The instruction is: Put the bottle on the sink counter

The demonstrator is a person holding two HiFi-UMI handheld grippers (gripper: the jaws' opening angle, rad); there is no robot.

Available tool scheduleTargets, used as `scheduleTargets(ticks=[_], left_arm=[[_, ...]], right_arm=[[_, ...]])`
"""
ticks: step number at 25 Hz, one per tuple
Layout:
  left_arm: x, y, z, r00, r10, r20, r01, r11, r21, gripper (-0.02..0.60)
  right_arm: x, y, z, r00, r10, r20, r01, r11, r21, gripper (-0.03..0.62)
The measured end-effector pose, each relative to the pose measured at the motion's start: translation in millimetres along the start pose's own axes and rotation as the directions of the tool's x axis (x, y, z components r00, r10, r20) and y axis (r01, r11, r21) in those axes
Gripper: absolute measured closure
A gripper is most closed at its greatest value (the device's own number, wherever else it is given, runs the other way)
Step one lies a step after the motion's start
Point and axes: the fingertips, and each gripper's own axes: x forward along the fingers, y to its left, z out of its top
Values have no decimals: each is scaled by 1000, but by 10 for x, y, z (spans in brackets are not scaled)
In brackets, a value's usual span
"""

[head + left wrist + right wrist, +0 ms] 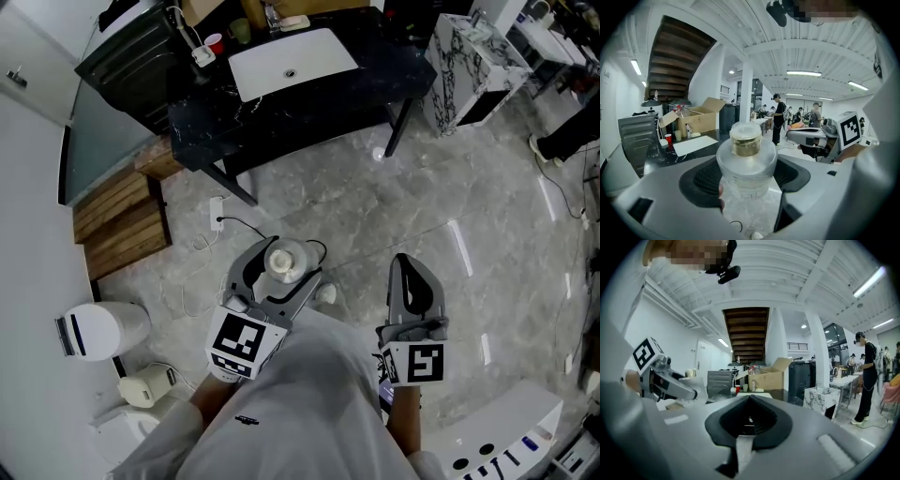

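A clear plastic bottle (284, 262) with a gold-lined cap stands upright between the jaws of my left gripper (277, 274), which is shut on it. The left gripper view shows the bottle (746, 161) filling the middle, gripped at its body by the dark pads. My right gripper (412, 281) hangs to the right over the floor, shut with nothing in it; its pads (749, 423) meet in the right gripper view. The black sink counter (375, 84) with its white basin (291, 62) stands far ahead at the top of the head view.
On the counter's left end are a red cup (215, 43), a green cup and a cardboard box (696, 121). A marble-patterned block (469, 70) stands right of the counter. Wooden steps (120, 220), a white bin (103, 330) and floor cables lie at left. People stand far off (778, 117).
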Motion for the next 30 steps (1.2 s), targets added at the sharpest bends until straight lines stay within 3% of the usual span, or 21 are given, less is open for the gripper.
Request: scheduleTargets(ticks=[5,15,22,30], left_arm=[[38,-25,4,1000,5,-29,-4,1000,22,247],[412,-2,113,997,-80,-24,80,997,5,247],[971,297,212,992,-118,-32,118,993,3,247],[1619,777,649,993,-120,-19,120,993,-13,247]], right_arm=[[-74,-117,-9,1000,-25,11,25,999,31,583],[85,-278,-85,998,-67,-10,67,995,75,585],[599,-489,-194,994,-87,-69,92,993,74,585],[1468,-762,-54,995,-44,-94,52,996,77,584]])
